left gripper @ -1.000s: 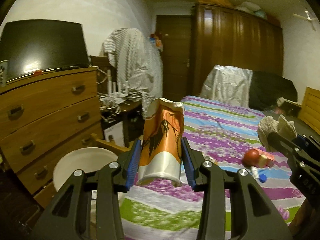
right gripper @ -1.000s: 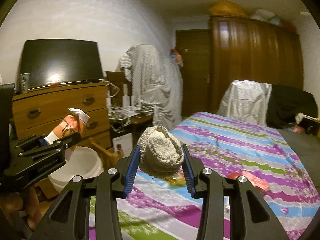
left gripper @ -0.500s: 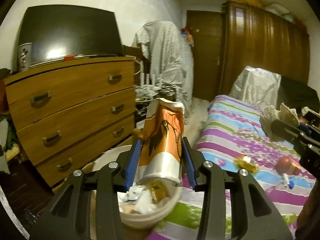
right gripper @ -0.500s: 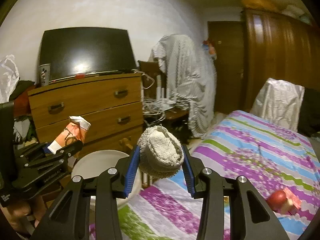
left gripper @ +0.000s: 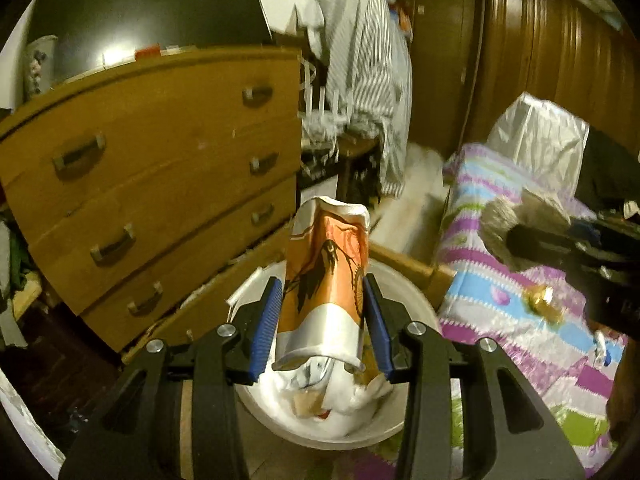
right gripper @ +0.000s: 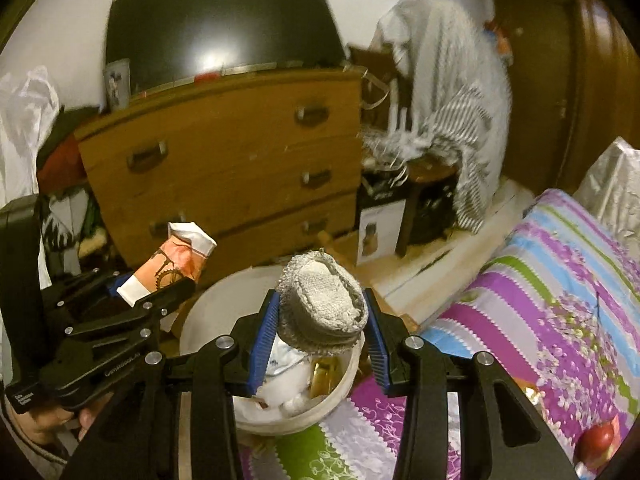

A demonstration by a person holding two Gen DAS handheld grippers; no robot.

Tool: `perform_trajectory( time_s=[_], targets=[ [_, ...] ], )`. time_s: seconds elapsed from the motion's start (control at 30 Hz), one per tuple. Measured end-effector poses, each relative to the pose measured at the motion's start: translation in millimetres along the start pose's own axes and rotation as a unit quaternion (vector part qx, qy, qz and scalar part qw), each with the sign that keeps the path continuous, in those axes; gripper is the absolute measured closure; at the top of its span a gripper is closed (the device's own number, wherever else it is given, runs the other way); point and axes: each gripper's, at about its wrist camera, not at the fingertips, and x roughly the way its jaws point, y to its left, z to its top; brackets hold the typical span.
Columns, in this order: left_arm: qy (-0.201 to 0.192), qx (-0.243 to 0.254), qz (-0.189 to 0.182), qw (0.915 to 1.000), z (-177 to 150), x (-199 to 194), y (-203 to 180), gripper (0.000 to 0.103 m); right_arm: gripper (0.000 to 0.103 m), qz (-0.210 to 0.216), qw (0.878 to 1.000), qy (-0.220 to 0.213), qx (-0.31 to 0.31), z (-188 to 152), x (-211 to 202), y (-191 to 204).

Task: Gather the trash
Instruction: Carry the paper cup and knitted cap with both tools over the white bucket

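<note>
My left gripper (left gripper: 322, 320) is shut on an orange and white crumpled snack bag (left gripper: 326, 280) and holds it above a white bin (left gripper: 404, 428) with paper trash inside. My right gripper (right gripper: 320, 340) is shut on a grey woven wad (right gripper: 324, 300) over the same bin (right gripper: 200, 320). In the right wrist view the left gripper (right gripper: 120, 312) with the bag (right gripper: 176, 260) is at left. In the left wrist view the right gripper's finger (left gripper: 560, 248) with the wad (left gripper: 500, 220) is at right.
A wooden chest of drawers (left gripper: 160, 168) stands behind the bin, with a dark TV (right gripper: 216, 36) on top. A bed with a striped cover (right gripper: 560, 300) lies at right, with a gold wrapper (left gripper: 540, 300) and a red item (right gripper: 596, 436) on it. A draped chair (right gripper: 448, 80) is behind.
Both grippers have swung left and tilted down from the bed to above the white bin, each holding the same item.
</note>
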Motion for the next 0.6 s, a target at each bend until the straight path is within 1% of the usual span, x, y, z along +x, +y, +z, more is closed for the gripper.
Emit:
perform_trajectory(
  time_s=[0.1, 0.17, 0.33, 0.47, 0.6],
  targets=[
    [0.033, -0.004, -0.006, 0.9994, 0.3, 19.9, 10.5, 0.063, 0.06, 0.012, 0.999, 0.041, -0.003, 4.6, 30.7, -1.6],
    [0.048, -0.008, -0.007, 0.9988, -0.1, 31.2, 16.6, 0.063, 0.06, 0.019, 0.998, 0.067, -0.003, 6.4, 53.3, 0.4],
    [0.086, -0.013, -0.008, 0.9962, -4.6, 57.6, 25.9, 0.063, 0.06, 0.035, 0.993, 0.113, 0.002, -4.0, 97.2, 1.6],
    [0.11, -0.014, -0.007, 0.9938, -10.9, 75.0, 30.9, 0.063, 0.06, 0.04, 0.99, 0.135, 0.004, -11.9, 124.1, 6.0],
    [0.12, -0.017, -0.006, 0.9926, -13.0, 85.1, 35.7, 0.063, 0.06, 0.039, 0.989, 0.143, 0.002, -16.7, 135.2, 4.5]
  ],
)
